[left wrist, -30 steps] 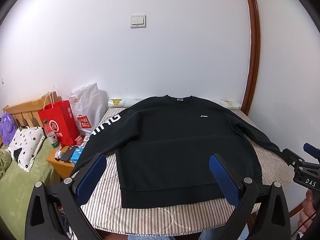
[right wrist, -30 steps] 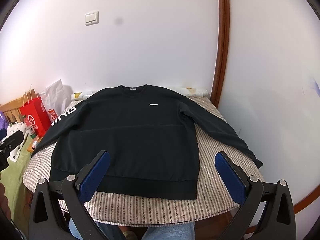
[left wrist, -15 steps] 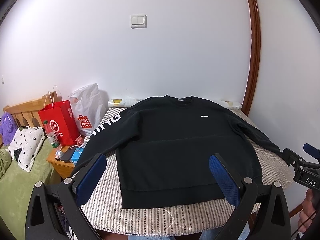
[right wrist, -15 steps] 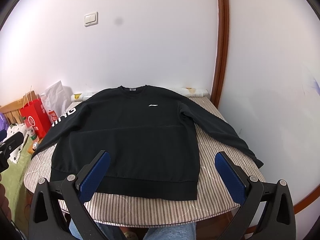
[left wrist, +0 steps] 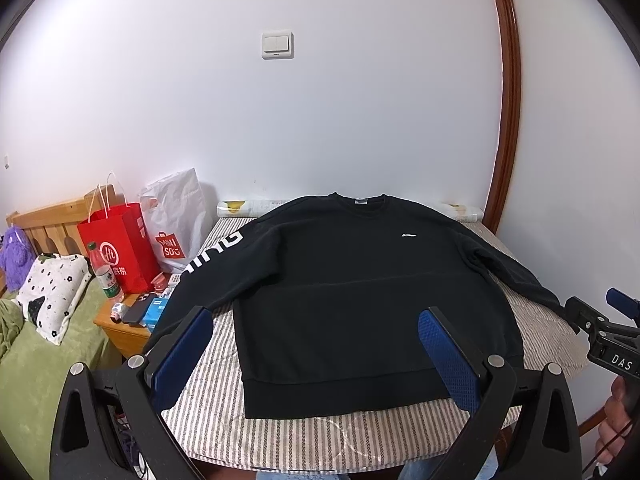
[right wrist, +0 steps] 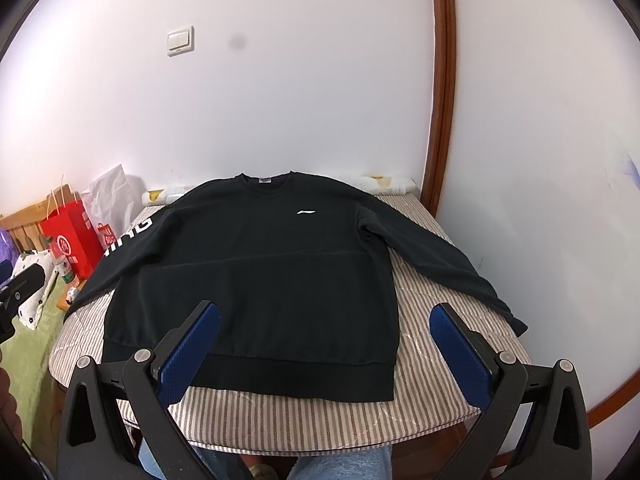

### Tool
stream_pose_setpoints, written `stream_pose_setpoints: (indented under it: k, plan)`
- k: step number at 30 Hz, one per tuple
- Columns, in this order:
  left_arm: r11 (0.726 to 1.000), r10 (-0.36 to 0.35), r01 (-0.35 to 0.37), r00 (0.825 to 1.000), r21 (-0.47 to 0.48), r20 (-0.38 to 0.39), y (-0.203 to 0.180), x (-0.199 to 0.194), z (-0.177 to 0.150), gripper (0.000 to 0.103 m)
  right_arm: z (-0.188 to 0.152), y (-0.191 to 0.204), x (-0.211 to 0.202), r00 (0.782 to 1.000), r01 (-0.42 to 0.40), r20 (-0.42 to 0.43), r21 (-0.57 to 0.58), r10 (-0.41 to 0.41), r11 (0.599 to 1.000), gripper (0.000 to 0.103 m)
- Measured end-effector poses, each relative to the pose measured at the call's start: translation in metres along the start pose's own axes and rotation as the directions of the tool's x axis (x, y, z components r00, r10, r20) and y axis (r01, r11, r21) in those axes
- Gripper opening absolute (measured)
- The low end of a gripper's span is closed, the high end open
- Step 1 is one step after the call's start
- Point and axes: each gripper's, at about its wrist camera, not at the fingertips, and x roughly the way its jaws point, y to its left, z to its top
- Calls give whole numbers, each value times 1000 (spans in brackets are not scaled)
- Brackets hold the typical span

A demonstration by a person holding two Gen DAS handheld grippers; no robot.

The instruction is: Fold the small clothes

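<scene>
A black sweatshirt (left wrist: 360, 280) with a small white chest logo lies flat, front up, on a striped table cover (left wrist: 320, 432). Its sleeves spread out to both sides, and the hem faces me. It also shows in the right wrist view (right wrist: 260, 280). My left gripper (left wrist: 316, 316) is open and empty, held above the hem's near left part. My right gripper (right wrist: 324, 312) is open and empty, held above the hem's near right part. The right gripper also shows at the right edge of the left wrist view (left wrist: 600, 328).
A red paper bag (left wrist: 116, 248) and a white plastic bag (left wrist: 176, 220) stand left of the table. A small wooden stand (left wrist: 128, 328) holds a bottle and small items. A green bed with a pillow (left wrist: 52, 288) lies far left. Walls stand behind and to the right.
</scene>
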Motion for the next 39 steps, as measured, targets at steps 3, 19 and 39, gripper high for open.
stream_pose_setpoints:
  k: [3,19,39]
  plan:
    - [1000,-1,1,1000,5,1,0,0,-1,103,1,0,0,1000,-3,-2,5,3,1000,103]
    - [987,-54,40,995,-156,-83,49,53,-30,103,-10,9,32,999,0,-49,-9,-1,1000,103]
    - [760,-129,19,984,-650,-123,200,186,-102,96,-33,57,152,989,-30,-144,-78,18,997,103]
